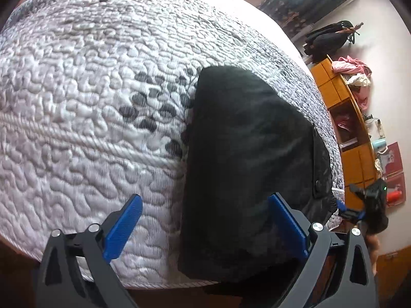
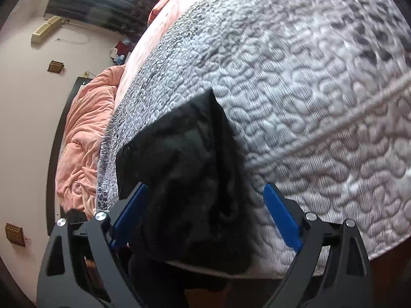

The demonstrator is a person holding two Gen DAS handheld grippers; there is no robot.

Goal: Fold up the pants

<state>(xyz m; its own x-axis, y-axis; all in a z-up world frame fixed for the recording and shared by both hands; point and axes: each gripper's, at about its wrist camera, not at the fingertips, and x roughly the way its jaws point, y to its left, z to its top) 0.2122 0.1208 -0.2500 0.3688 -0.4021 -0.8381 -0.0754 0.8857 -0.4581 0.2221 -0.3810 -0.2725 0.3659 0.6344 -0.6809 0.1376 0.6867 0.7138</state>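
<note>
Black pants [image 1: 246, 159] lie folded in a compact stack on the grey-white quilted bedspread [image 1: 90, 89], near its front edge; a button shows at the stack's right side. My left gripper [image 1: 205, 225] is open, its blue pads [image 1: 123, 228] spread wide, the right pad over the pants' near edge. In the right wrist view the pants [image 2: 190, 169] lie between the open blue pads [image 2: 282, 218] of my right gripper [image 2: 205, 215], their near end drooping over the bed edge. The right gripper also shows in the left wrist view [image 1: 352, 210], at the pants' right end.
The quilted bedspread [image 2: 321, 102] covers the bed. A pink blanket [image 2: 87, 133] lies bunched at the far side. An orange wooden shelf unit [image 1: 344, 118] with clothes and a black bag [image 1: 326, 41] stands along the wall to the right.
</note>
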